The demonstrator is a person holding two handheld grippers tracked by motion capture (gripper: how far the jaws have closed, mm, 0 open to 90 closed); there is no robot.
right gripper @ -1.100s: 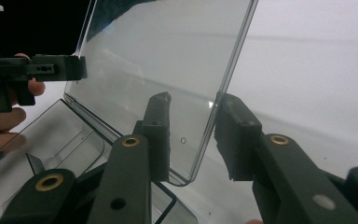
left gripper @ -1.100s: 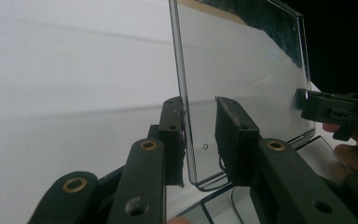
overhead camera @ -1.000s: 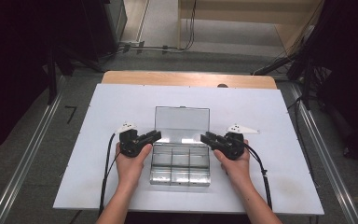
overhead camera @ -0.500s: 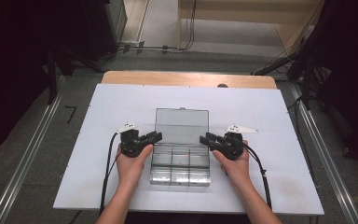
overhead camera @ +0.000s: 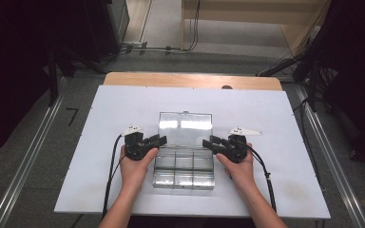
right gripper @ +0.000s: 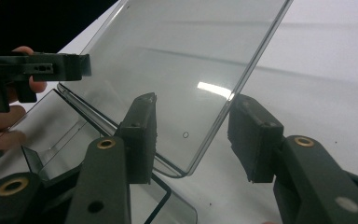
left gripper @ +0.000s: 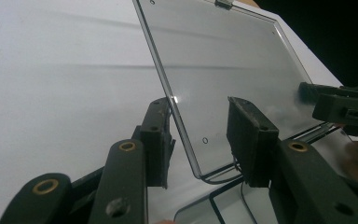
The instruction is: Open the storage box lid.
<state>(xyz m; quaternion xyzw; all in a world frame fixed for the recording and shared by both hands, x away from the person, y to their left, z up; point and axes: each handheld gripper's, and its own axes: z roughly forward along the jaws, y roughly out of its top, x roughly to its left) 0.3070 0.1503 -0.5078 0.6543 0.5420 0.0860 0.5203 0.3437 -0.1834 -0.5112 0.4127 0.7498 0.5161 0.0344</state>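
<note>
Left fingers [left gripper: 161,133]: your left gripper [overhead camera: 145,144] has just been opening; its pads straddle the lid's left edge, the outer one touching or nearly so, the inner one clear.
Right fingers [right gripper: 256,135]: your right gripper [overhead camera: 221,145] has likewise been opening; lid's right edge between the pads, gaps both sides.
Lid: the clear plastic hinged lid [overhead camera: 185,128] stands raised, tilted back from the box.
Box: the clear plastic compartment box [overhead camera: 184,171] lies between your hands.
Table: the white table [overhead camera: 100,118] carries the box near its front middle.
</note>
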